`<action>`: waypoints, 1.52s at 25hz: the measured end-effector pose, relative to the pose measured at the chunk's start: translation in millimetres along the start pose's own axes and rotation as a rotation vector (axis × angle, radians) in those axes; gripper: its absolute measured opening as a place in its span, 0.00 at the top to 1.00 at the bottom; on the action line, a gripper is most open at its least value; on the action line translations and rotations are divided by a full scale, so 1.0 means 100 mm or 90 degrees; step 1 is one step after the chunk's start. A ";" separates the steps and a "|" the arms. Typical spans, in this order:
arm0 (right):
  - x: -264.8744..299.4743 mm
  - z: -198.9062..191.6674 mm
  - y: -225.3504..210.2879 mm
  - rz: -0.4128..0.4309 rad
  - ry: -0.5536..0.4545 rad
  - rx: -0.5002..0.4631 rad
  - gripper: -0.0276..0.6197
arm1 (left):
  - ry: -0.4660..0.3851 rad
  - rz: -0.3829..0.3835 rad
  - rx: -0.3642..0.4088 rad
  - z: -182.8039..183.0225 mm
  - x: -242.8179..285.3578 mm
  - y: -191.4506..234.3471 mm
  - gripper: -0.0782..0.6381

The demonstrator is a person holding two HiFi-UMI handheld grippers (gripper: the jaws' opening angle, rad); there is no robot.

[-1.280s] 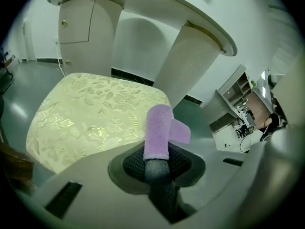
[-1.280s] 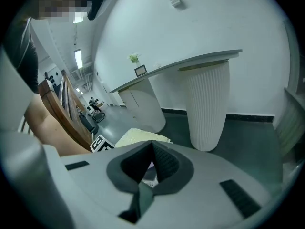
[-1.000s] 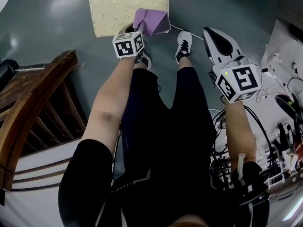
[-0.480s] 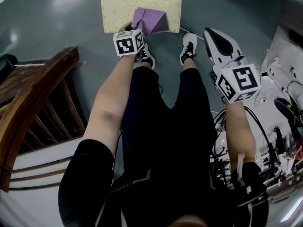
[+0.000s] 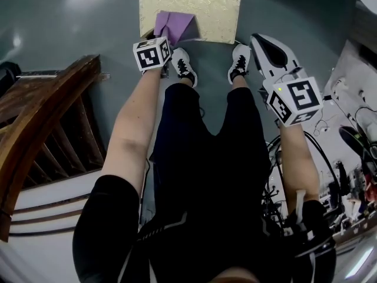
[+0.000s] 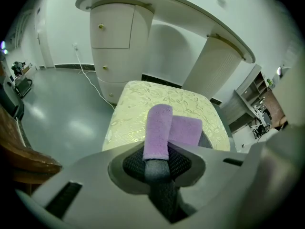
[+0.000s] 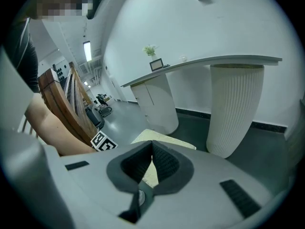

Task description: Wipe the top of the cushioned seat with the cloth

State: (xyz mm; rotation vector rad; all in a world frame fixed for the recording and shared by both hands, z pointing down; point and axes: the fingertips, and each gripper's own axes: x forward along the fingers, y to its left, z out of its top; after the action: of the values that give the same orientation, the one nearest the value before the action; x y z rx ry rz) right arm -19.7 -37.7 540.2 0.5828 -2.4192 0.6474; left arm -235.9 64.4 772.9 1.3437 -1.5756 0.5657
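The cushioned seat (image 5: 203, 5) is a pale yellow patterned square on the grey floor, just beyond the person's shoes. A purple cloth (image 5: 172, 25) lies folded over its near left part. My left gripper (image 5: 160, 41) is at the seat's near edge and is shut on the cloth (image 6: 159, 126), which sticks out forward from the jaws over the seat (image 6: 138, 104). My right gripper (image 5: 260, 41) hangs off to the right of the seat above the floor, shut with nothing in it. In the right gripper view the seat (image 7: 164, 138) shows past the jaws.
A dark wooden slatted piece of furniture (image 5: 41, 128) stands at the left. Behind the seat are a white curved cabinet (image 6: 114, 37), a ribbed white column (image 6: 215, 66) and a cable on the floor (image 6: 90, 80). Cables and equipment (image 5: 353, 140) crowd the right side.
The left gripper has drawn the cloth leftward along the seat's near edge, from the right corner toward the left part. The right gripper has hardly moved.
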 end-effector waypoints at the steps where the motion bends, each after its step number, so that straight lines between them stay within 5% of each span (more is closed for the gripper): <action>1: 0.03 0.01 0.02 0.001 0.001 -0.001 0.95 | -0.001 0.006 -0.002 0.00 -0.02 0.06 0.78; 15: 0.31 0.13 0.32 0.010 0.011 -0.013 0.95 | 0.015 0.098 -0.057 -0.02 -0.14 1.05 0.78; 21: 0.24 0.26 0.41 -0.005 -0.002 -0.012 0.95 | -0.011 0.072 -0.099 0.10 -0.35 1.33 0.78; 26: 0.07 0.55 0.52 -0.009 -0.028 -0.003 0.95 | -0.055 0.028 -0.066 0.39 -0.68 1.15 0.78; 31: -0.18 0.88 0.56 -0.007 -0.048 -0.011 0.95 | -0.098 0.018 -0.098 0.69 -1.12 0.96 0.78; 38: -0.68 1.46 0.48 -0.023 -0.093 -0.032 0.95 | -0.183 -0.017 -0.082 1.21 -1.88 0.48 0.78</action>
State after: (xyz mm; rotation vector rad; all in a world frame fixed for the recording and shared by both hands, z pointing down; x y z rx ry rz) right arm -52.9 -63.9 377.7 0.6717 -2.5465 0.5440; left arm -335.5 70.1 567.6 1.3913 -1.7890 0.2570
